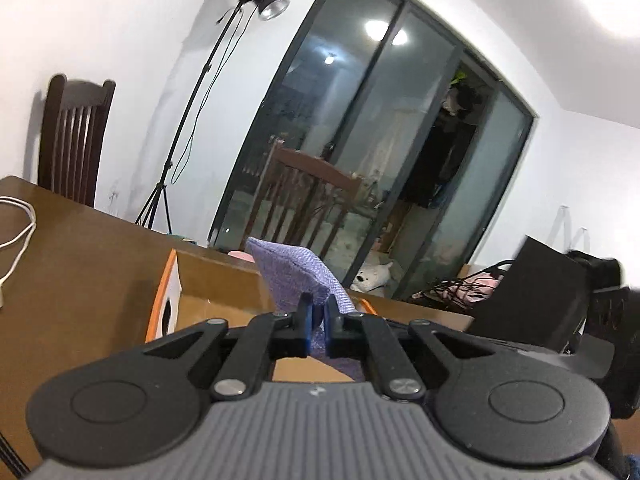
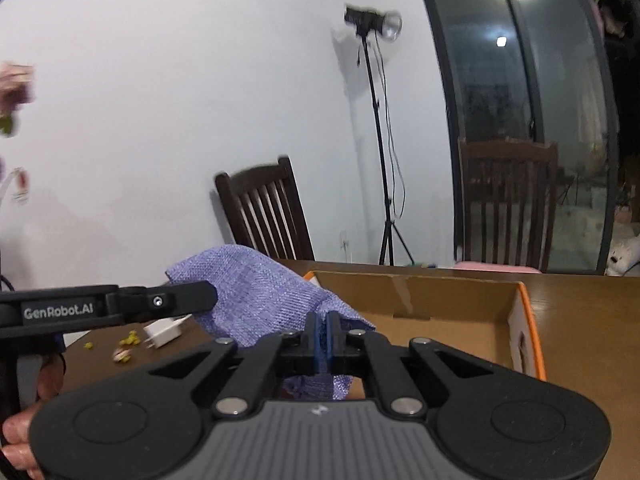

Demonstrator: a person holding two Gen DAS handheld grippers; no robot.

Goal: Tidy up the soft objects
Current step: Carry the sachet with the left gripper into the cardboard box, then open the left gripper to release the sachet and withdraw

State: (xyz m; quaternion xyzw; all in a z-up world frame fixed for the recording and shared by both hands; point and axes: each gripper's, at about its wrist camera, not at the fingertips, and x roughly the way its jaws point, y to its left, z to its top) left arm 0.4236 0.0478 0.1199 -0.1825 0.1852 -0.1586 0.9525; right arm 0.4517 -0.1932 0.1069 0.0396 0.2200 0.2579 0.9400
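A purple woven cloth (image 1: 298, 276) is pinched by both grippers and held up off the brown table (image 1: 80, 248). My left gripper (image 1: 317, 310) is shut on one edge of it. My right gripper (image 2: 323, 326) is shut on another edge of the cloth (image 2: 256, 284), which stretches between the two. In the right wrist view the left gripper's black body (image 2: 120, 306) reaches in from the left, with a hand below it. An open cardboard box with an orange rim (image 2: 440, 312) sits on the table just beyond the cloth.
Dark wooden chairs (image 2: 268, 208) stand behind the table by the white wall, beside a light stand (image 2: 380, 140). A white charger (image 2: 164, 334) and small scraps lie on the table at left. A white cable (image 1: 16, 232) lies on the table. Glass sliding doors (image 1: 380, 152) are at the back.
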